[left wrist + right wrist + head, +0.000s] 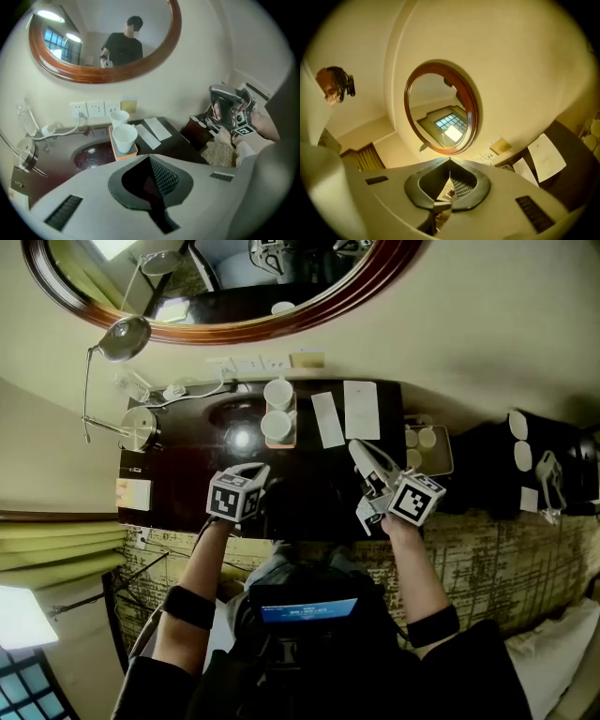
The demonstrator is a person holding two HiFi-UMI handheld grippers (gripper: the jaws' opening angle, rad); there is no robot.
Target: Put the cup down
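Left claw (251, 472) and right claw (362, 454) are both pinched shut, empty. The cup (277, 425) stands upright on the orange tray (125, 155) at the back of the surface (178, 486), ahead of the left one, which looks nearer.

Dark desk (187, 488): orange tray (124, 155), 2 papers (361, 410), lamp base (141, 427).

Nothing legible: print on the paper sheets (361, 409) at the desk's (187, 484) far side and on the blue screen (309, 610) (near edge) is too small.
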